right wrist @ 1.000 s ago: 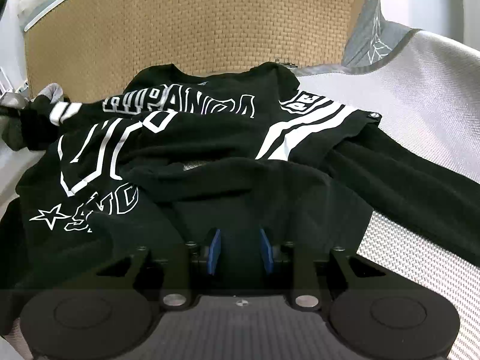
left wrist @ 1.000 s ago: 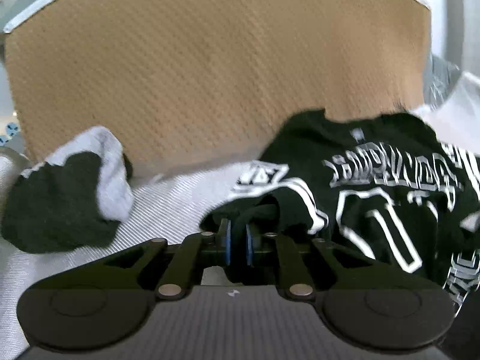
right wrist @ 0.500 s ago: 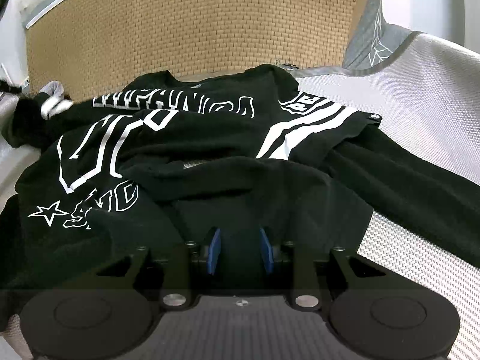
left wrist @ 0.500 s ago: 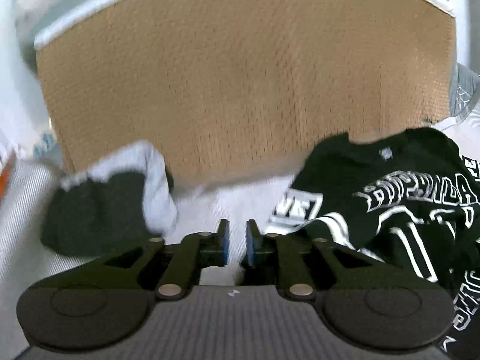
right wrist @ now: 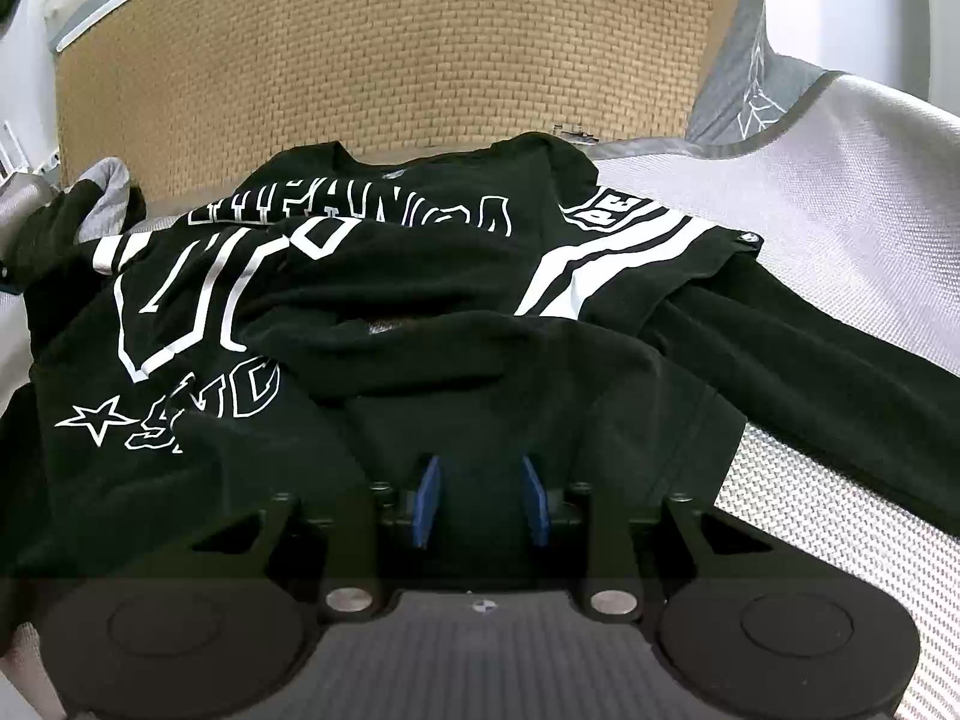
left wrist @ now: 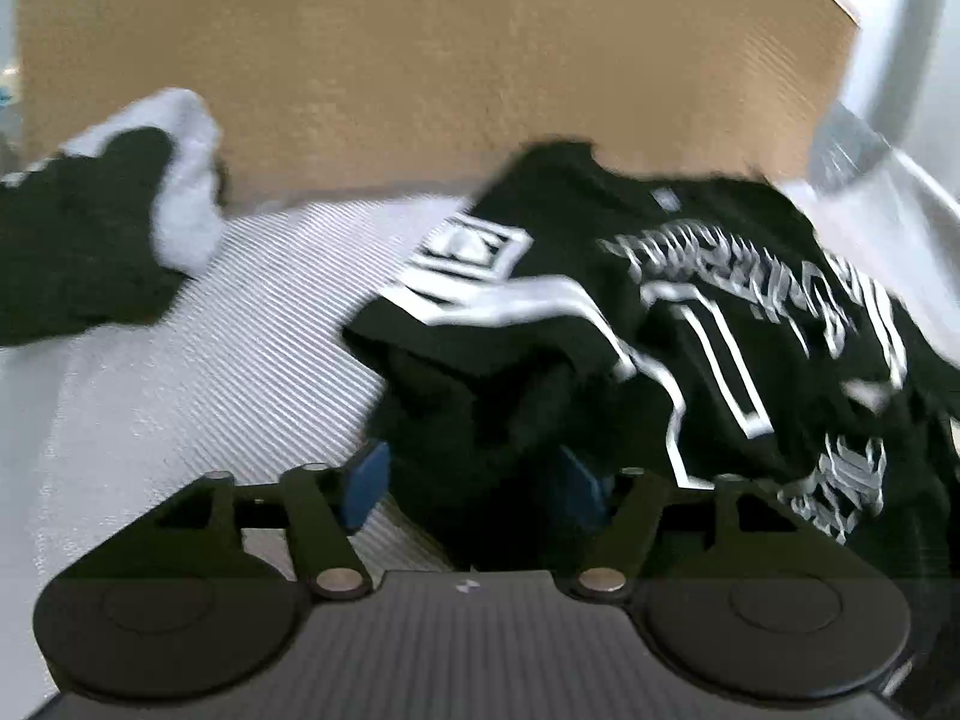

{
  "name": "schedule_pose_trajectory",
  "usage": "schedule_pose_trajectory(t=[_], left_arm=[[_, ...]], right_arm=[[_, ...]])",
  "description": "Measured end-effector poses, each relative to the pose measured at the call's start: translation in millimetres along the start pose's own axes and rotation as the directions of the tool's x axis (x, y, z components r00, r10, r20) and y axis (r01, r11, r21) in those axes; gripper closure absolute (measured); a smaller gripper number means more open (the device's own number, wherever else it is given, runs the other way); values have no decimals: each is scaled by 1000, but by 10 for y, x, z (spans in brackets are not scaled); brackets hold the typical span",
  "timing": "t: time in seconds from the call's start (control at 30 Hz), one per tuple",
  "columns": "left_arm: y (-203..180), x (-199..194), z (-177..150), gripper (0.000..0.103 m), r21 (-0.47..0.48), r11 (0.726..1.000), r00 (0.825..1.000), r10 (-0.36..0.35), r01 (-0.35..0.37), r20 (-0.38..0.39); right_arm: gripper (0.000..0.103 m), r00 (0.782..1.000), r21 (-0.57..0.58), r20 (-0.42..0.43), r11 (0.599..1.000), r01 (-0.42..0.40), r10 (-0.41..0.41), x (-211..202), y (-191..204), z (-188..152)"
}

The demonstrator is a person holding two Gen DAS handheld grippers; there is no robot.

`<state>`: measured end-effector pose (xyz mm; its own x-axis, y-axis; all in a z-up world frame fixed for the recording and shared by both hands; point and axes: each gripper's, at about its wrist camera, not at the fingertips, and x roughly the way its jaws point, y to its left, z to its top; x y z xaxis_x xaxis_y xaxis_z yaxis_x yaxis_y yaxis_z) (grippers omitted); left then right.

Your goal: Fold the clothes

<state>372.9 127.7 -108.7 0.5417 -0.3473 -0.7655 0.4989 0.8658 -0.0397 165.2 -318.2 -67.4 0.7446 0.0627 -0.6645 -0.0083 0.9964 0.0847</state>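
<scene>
Since a second ago the left hand-held gripper has spread wide around a bunched edge of the black jersey on the bed, while the right hand-held gripper stands spread over its hem; pinch single layers, then pull flat.

shirt lettering motion-blurred; dark garment cut by left edge

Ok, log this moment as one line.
task: fold clothes | left tongs: open, around shirt fabric | right tongs: open over shirt | surface: bed
</scene>
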Motion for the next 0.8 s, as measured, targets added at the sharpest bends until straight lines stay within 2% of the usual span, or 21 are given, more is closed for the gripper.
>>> schedule_pose_trajectory(t=[0.17, 0.27, 0.43, 0.5, 0.57, 0.6, 0.67, 0.8], left_arm=[[-58, 167, -155, 34, 83, 996, 998, 25, -20, -64], [18, 259, -195, 35, 56, 997, 994, 58, -53, -87], [123, 287, -179, 44, -19, 1000, 997, 21, -22, -77], [96, 283, -177, 49, -5, 1000, 997, 25, -25, -67], [77, 298, -176, 59, -2, 1000, 997, 20, -20, -69], [74, 299, -175, 72, -4, 1000, 997, 21, -22, -74], [75, 304, -169, 84, -2, 999, 997, 39, -39, -71], [119, 207, -102, 88, 54, 993, 993, 105, -102, -46]], right_arm=[[68, 1000, -5, 2, 1000, 2, -2, 2, 10, -8], [68, 1000, -11, 3, 1000, 5, -5, 4, 24, -13], [67, 1000, -24, 10, 1000, 10, -9, 6, 39, -28], [66, 1000, -26, 12, 1000, 11, -11, 9, 43, -33], [66, 1000, -30, 14, 999, 14, -14, 14, 53, -36], [66, 1000, -32, 15, 999, 15, -15, 14, 56, -37], [66, 1000, -32, 16, 999, 15, -15, 13, 58, -38], [65, 1000, -26, 17, 1000, 9, -9, 12, 48, -36]])
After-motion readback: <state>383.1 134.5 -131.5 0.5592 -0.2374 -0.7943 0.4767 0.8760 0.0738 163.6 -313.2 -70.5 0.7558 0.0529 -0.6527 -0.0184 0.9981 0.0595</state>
